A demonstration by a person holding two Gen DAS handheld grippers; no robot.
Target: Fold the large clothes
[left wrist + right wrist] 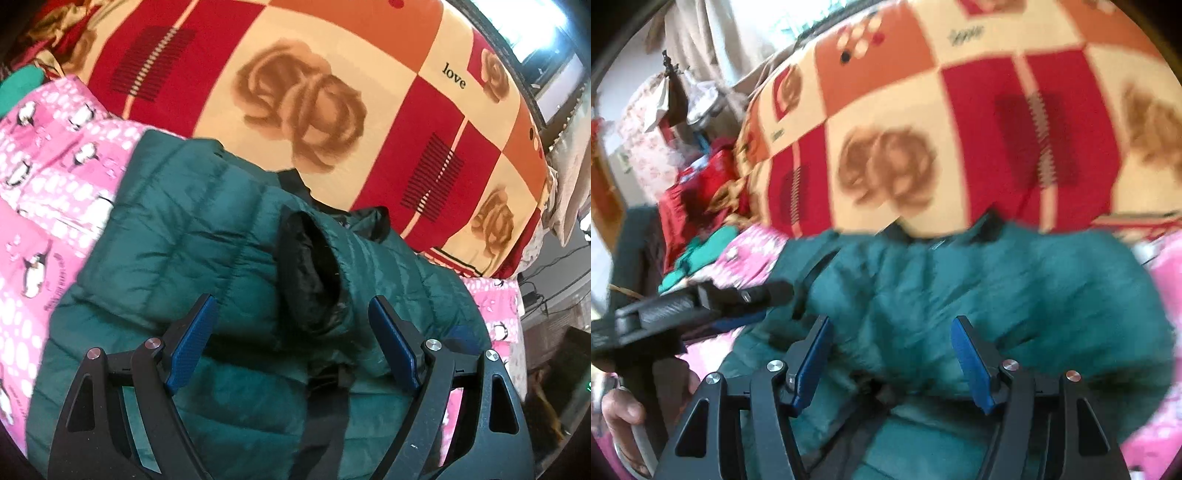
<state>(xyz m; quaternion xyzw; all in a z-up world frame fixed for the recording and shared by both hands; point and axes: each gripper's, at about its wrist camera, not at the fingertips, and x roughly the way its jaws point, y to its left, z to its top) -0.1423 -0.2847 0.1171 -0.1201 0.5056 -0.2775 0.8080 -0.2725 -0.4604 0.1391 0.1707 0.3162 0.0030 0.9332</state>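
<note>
A pink penguin-print sheet [44, 192] covers the bed, and on it lies the green puffer jacket [177, 236], one sleeve cuff [314, 266] folded across its body. The left gripper [291, 325] hovers over that cuff, jaws wide apart, empty. The right gripper [892, 350] hangs above the jacket, jaws parted, gripping nothing. Behind lies a rose-patterned blanket [306, 110].
</note>
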